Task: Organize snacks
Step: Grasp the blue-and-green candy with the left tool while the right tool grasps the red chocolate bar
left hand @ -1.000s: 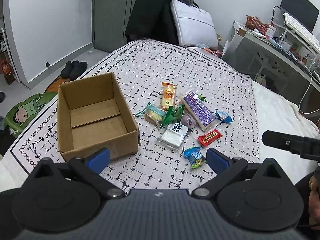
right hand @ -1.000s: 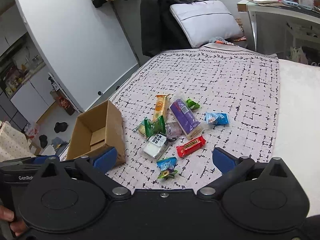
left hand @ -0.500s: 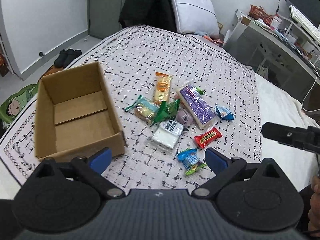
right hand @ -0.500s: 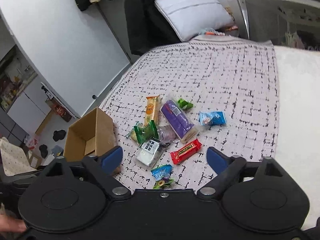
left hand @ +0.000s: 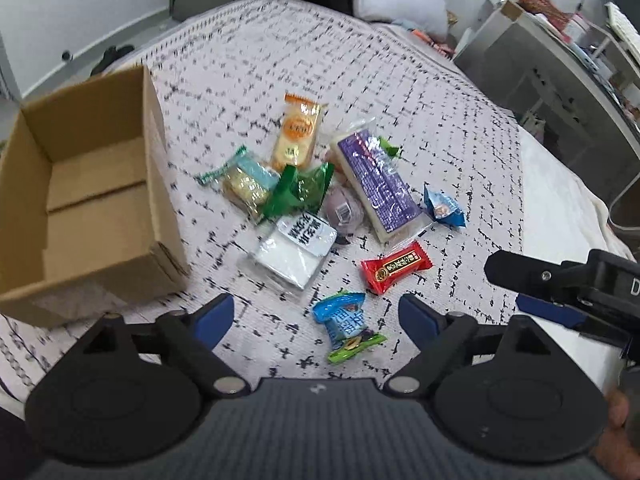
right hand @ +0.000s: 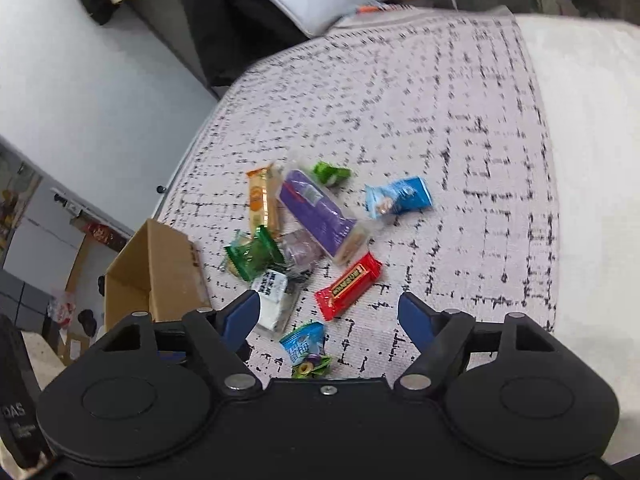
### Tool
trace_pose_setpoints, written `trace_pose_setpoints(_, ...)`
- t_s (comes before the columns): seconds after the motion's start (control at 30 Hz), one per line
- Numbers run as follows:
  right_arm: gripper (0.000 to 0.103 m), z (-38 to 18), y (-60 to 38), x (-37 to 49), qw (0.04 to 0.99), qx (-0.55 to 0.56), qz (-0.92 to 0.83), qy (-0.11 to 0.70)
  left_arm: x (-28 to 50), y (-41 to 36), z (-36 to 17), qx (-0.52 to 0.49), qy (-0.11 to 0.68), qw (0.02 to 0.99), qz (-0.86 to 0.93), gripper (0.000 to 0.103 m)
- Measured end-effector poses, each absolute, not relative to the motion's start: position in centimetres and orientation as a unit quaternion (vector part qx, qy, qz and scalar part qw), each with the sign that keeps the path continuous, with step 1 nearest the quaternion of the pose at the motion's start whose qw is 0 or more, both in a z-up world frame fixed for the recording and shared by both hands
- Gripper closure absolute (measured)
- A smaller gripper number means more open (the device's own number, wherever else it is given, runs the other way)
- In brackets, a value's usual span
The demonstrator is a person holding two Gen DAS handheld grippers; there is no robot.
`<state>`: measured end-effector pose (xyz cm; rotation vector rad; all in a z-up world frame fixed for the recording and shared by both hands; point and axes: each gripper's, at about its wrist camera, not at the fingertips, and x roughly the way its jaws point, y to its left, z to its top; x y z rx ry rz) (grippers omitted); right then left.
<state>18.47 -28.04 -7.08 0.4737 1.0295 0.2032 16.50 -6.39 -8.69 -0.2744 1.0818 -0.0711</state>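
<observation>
Nine wrapped snacks [left hand: 394,271] beside cardboard box [left hand: 156,168]; label writing blurred.

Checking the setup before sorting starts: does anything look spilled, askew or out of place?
The snacks lie in a loose heap on the bedspread, some overlapping, such as the green packet on its neighbours. The cardboard box beside them is empty. Nothing looks torn or spilled.

My left view's edge cuts off the open brown cardboard box [left hand: 86,204] at nine o'clock. My right tongs' body hides the blue-and-green candy wrapper's [right hand: 306,350] lower end. Wrapper print is blurred.
</observation>
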Motion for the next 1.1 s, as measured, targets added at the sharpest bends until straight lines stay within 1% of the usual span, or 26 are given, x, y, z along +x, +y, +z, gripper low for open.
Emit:
trace_pose_setpoints(0.03,0.029,-7.4,-28.1,18.6,0.835,0.230,0.093,0.491,16.7,-6.6,-9.0,-0.136,0.516,0.845,-0.033,0.018)
trace_pose_setpoints(0.1,0.033,-8.1,-28.2,19.1,0.827,0.244,0.085,0.500,17.2,-7.0,-9.6,-0.141,0.520,0.842,-0.030,0.020)
trace_pose_setpoints(0.2,0.037,-9.2,-28.2,19.8,0.818,0.251,0.078,0.512,17.8,-7.6,-10.5,-0.148,0.530,0.834,-0.027,0.022)
trace_pose_setpoints(0.27,0.038,-9.7,-28.2,20.0,0.812,0.259,0.074,0.518,18.2,-8.1,-11.4,-0.150,0.538,0.829,-0.024,0.025)
trace_pose_setpoints(0.4,0.038,-10.9,-27.9,20.8,0.802,0.265,0.067,0.531,18.7,-8.4,-13.1,-0.156,0.555,0.817,-0.007,0.039)
trace_pose_setpoints(0.53,0.038,-12.0,-27.9,21.6,0.796,0.271,0.053,0.539,19.2,-8.7,-14.7,-0.159,0.574,0.803,0.004,0.048)
trace_pose_setpoints(0.57,0.038,-12.2,-28.0,21.8,0.794,0.274,0.049,0.540,19.3,-8.8,-15.0,-0.160,0.579,0.800,0.003,0.052)
trace_pose_setpoints(0.6,0.038,-12.4,-28.0,22.0,0.793,0.277,0.047,0.541,19.4,-8.8,-15.2,-0.160,0.581,0.798,0.002,0.060)
trace_pose_setpoints(0.67,0.038,-12.6,-28.0,22.2,0.790,0.279,0.048,0.543,19.6,-9.0,-15.3,-0.151,0.583,0.798,0.007,0.068)
trace_pose_setpoints(1.1,0.039,-14.4,-27.6,24.3,0.767,0.308,0.037,0.562,19.3,-8.7,-13.9,-0.150,0.561,0.814,0.019,0.070)
